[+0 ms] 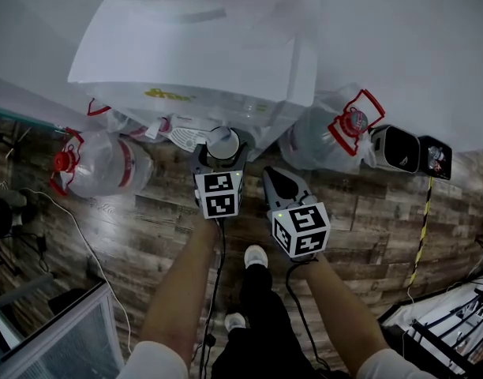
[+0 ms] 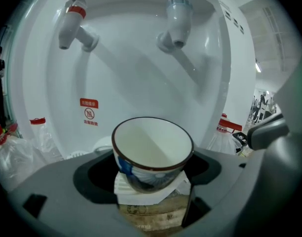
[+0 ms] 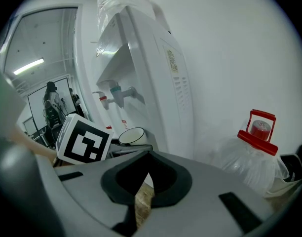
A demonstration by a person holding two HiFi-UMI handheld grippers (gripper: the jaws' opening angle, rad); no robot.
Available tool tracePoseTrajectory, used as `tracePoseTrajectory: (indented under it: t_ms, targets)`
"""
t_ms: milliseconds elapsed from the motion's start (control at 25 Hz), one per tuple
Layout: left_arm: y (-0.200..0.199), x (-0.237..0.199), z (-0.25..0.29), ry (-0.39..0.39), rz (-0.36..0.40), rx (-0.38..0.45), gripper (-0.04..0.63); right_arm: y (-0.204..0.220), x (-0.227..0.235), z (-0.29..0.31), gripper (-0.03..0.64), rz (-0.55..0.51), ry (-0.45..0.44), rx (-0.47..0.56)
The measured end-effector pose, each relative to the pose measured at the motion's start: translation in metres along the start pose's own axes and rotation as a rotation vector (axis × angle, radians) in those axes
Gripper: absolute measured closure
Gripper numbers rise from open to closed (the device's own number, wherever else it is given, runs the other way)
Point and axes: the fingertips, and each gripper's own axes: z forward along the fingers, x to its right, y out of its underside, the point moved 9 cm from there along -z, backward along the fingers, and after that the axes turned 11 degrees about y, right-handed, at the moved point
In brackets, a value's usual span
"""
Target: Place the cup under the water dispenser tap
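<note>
A white cup (image 2: 153,154) with a brown rim and blue pattern sits upright between the white pads (image 2: 125,186) of my left gripper (image 2: 153,181), which is shut on it. The cup is empty. It is held in front of the white water dispenser (image 1: 194,54), low in the recess, below and between the red tap (image 2: 72,26) and the blue tap (image 2: 176,21). From the head view the cup (image 1: 222,143) is at the dispenser's front edge. My right gripper (image 1: 275,178) hangs just right of it, jaws shut and empty (image 3: 146,174), apart from the cup (image 3: 132,136).
Large plastic water bottles with red caps lie on the wooden floor on both sides of the dispenser, left (image 1: 99,164) and right (image 1: 328,136). A small black and white device (image 1: 399,148) stands by the wall. Cables (image 1: 91,259) cross the floor. A white frame (image 1: 60,338) is at bottom left.
</note>
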Motion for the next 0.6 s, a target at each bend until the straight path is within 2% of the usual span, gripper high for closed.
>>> tracePoseTrajectory:
  t_ms: [120,600]
  targets:
    - [0.000,0.000,-0.002,-0.001,-0.022,-0.005,0.164,0.000,-0.002,-0.001,0.597,0.004,-0.003,-0.001]
    - [0.002,0.002,-0.011,-0.050,-0.030,-0.011,0.164,-0.004,0.001,-0.009,0.597,0.018,0.005,0.009]
